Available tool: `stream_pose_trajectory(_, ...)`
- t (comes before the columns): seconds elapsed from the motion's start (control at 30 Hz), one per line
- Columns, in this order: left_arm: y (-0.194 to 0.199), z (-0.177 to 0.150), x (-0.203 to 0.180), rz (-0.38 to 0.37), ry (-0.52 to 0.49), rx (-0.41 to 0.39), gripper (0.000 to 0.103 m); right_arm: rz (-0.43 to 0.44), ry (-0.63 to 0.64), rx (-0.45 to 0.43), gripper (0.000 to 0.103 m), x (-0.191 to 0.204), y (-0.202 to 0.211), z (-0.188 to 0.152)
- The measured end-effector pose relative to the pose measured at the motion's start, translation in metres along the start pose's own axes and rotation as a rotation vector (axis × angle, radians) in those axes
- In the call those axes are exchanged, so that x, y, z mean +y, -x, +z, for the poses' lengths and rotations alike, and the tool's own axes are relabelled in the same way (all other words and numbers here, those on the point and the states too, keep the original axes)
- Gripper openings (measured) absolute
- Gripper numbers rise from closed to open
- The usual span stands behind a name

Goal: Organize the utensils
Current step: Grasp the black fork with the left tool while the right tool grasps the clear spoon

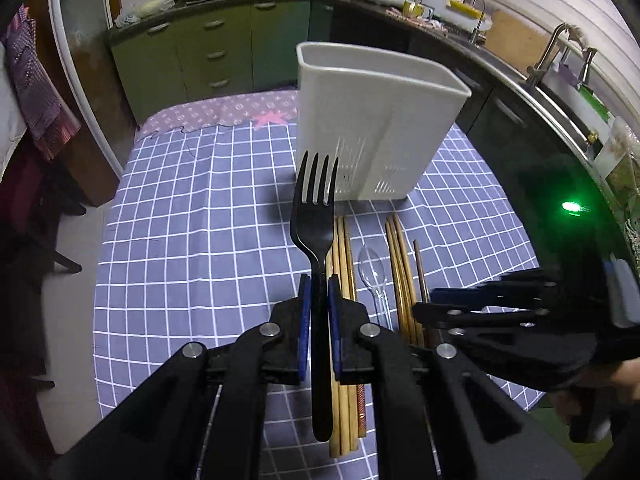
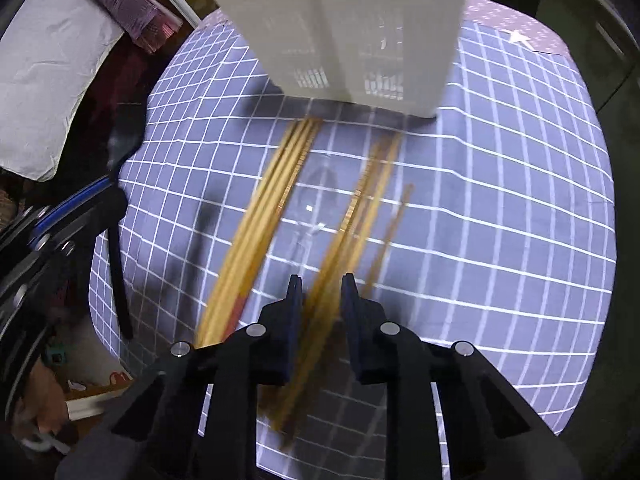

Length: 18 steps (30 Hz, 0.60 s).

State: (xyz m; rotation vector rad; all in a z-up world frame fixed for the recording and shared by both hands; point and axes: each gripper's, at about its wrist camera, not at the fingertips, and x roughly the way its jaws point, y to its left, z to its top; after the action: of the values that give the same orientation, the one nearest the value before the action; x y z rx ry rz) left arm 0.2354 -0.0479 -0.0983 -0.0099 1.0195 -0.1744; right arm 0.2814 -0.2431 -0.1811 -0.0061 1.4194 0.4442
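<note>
My left gripper (image 1: 317, 292) is shut on the handle of a black plastic fork (image 1: 316, 216), held above the table with its tines toward a white slotted utensil holder (image 1: 372, 120). On the checked cloth below lie two bundles of wooden chopsticks (image 1: 344, 248), a clear plastic spoon (image 1: 372, 268) between them, and one darker stick. In the blurred right wrist view, my right gripper (image 2: 322, 284) points down over the right-hand chopstick bundle (image 2: 360, 208). The sticks run between its fingers with a gap still showing. The holder (image 2: 340, 20) stands just beyond the chopstick tips.
The blue checked tablecloth (image 1: 200, 240) covers a small table with drop-offs on the left and near sides. Green cabinets, a stove with pans and a sink (image 1: 560, 64) line the back and right. Clothing hangs at the far left.
</note>
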Motion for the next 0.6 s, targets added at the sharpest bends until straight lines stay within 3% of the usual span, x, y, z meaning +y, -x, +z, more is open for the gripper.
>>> stream_pose_trajectory(0.4, 0.008, -0.012, 0.018, -0.015, -0.005, -0.032, 0.008, -0.054, -0.049, 0.085, 0.016, 0.020, -0.032, 0.022)
stream_pose_trajectory(0.6, 0.013, -0.013, 0.021, -0.017, -0.003, -0.051, 0.008, -0.096, -0.054, 0.081, 0.013, 0.029, -0.042, 0.022)
